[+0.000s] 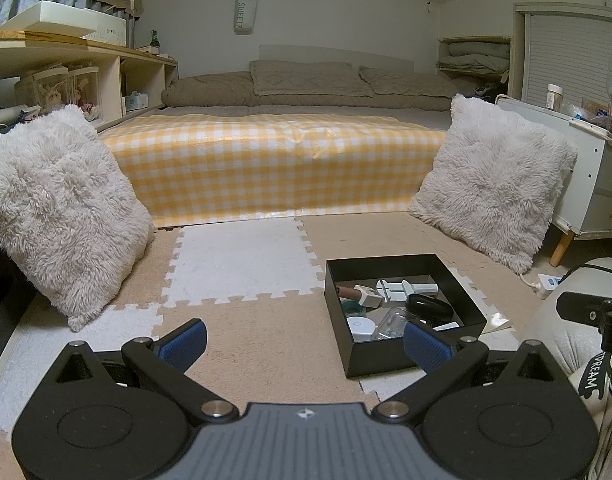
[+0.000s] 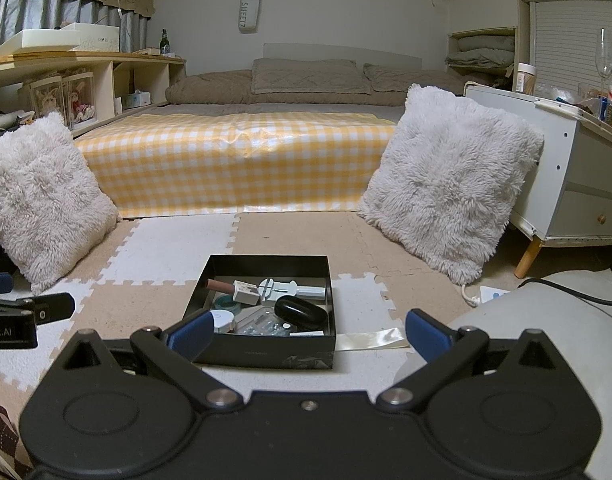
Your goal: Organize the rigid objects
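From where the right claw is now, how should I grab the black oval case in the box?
Take the black oval case across its short width, coming straight down from above. It lies flat, near the right wall of the black box, long axis running left-right, so a side approach would likely hit the walls. The right claw is open and empty, wide enough to span it.

My floor is a foam puzzle mat [image 2: 289,236] of beige and white tiles. On it sits the black box [image 2: 265,354], with two shaggy cushions [image 2: 446,188] standing farther back.
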Tool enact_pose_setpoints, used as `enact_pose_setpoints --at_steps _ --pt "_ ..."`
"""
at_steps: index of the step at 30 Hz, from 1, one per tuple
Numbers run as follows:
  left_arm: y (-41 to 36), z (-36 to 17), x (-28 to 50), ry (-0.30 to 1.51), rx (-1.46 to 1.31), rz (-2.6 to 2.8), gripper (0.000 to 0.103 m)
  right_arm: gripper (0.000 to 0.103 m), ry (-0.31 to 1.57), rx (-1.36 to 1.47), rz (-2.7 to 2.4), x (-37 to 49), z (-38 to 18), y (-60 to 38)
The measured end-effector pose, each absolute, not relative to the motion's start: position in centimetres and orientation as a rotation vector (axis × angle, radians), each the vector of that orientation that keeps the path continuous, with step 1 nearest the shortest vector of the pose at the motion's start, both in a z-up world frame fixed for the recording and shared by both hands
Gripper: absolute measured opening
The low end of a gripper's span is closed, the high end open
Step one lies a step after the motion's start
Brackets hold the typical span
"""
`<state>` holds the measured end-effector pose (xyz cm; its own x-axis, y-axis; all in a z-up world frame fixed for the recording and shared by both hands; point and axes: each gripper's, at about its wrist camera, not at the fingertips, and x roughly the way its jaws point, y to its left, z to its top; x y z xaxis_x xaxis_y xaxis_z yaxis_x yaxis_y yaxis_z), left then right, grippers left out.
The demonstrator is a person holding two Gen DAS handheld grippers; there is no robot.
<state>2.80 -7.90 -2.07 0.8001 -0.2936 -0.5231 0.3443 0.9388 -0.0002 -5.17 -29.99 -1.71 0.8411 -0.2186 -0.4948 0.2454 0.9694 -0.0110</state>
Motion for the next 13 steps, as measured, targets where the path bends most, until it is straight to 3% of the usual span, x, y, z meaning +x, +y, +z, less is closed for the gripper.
enact_pose_setpoints --at_steps 13 --pt "-7.33 -2.0 3.09 0.548 0.088 -0.334 0.103 0.103 0.516 0.054 -0.245 -5.19 -1.72 -30.03"
